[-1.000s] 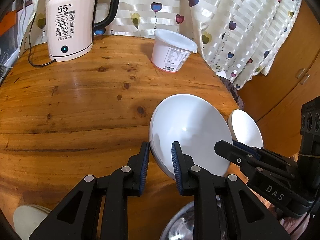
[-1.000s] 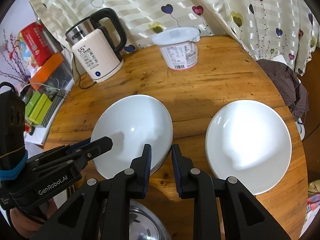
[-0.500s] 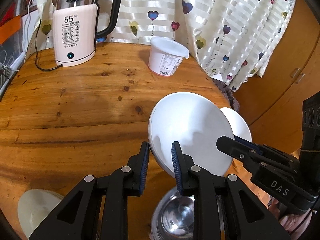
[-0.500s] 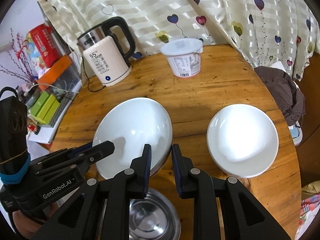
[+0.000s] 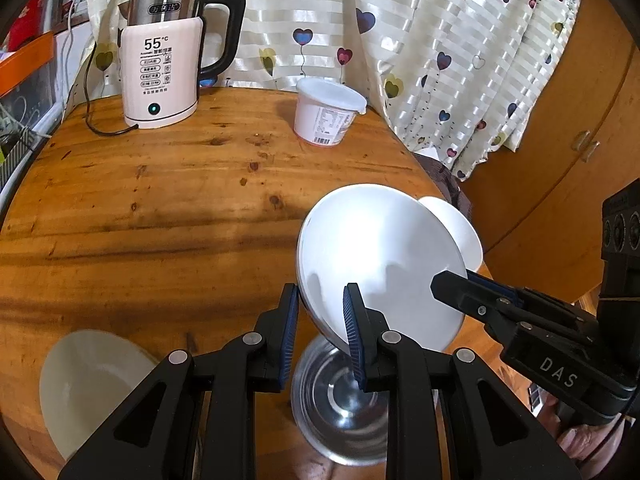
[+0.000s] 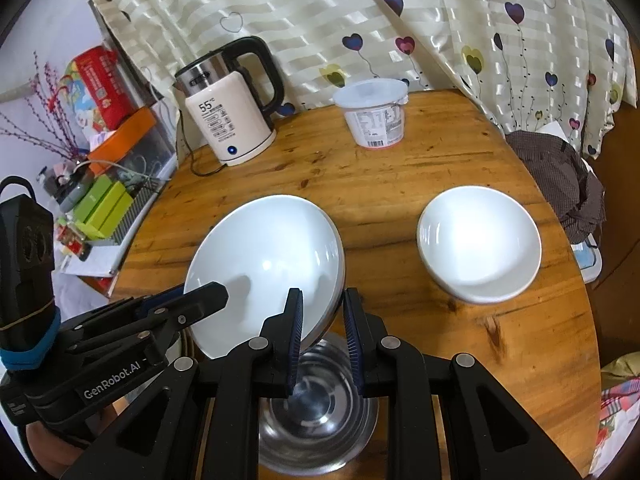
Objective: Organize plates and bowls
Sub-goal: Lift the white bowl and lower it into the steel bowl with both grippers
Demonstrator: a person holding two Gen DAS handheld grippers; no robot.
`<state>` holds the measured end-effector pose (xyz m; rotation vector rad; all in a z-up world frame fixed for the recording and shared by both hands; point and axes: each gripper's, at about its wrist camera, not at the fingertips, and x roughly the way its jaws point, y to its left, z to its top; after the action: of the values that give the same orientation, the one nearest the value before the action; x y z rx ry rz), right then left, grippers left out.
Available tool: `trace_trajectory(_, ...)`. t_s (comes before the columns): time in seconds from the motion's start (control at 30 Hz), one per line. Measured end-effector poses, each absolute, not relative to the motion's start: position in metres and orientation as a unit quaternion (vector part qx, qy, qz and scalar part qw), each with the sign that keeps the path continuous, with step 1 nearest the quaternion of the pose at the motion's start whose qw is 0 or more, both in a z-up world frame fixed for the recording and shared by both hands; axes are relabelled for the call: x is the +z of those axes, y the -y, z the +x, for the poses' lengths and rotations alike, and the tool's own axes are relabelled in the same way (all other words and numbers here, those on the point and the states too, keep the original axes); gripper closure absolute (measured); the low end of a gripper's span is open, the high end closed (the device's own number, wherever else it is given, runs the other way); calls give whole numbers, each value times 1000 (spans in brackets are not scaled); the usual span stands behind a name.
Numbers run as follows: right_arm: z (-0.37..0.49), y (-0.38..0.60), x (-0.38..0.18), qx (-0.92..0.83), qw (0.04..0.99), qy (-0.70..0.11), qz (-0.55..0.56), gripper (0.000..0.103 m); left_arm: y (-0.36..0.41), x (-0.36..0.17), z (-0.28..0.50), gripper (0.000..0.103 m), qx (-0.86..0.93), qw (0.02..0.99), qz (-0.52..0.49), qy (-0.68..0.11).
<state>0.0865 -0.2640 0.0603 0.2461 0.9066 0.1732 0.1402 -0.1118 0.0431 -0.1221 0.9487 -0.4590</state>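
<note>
Left wrist view: left gripper [image 5: 320, 312] clamped on the near-left rim of the large white plate [image 5: 376, 256], one finger under the rim and one on the upper face; right gripper [image 5: 460, 284] reaching in from the right and biting the opposite edge. Plate held tilted, clear of the tabletop [image 5: 160, 208] and partly over the steel bowl [image 5: 340, 392] that sits near the front edge. Behind the plate, only a sliver of the second white plate [image 5: 460, 224]; at lower left, a cream bowl [image 5: 92, 380] resting on the wood. Step in hand, by judgement: a two-handed carry of the lifted plate toward another dish. Right wrist view: right gripper [image 6: 322, 320] closed on the plate's [image 6: 264, 264] near-right rim, left gripper [image 6: 208, 294] gripping the far-left edge, steel bowl [image 6: 316, 412] directly under the fingers. Shown here in full and not in the other view: the second white plate [image 6: 480, 248] lying flat to the right, well apart from the held one, a likely stacking target; also clutter on a shelf beyond the tabletop's left edge. Missing here: the cream bowl. Next move, by judgement: levelling the plate, keeping both grips even, and lowering without clipping the steel bowl's rim.
</note>
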Motion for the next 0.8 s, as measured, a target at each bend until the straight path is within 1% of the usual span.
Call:
trace_trajectory(0.43, 61, 262, 57, 87, 883, -444, 122, 83, 110, 34, 112, 79, -221, 856, -53, -464)
trace_trajectory(0.8, 43, 264, 37, 85, 872, -465, 128, 83, 113, 19, 95, 79, -219, 847, -45, -482)
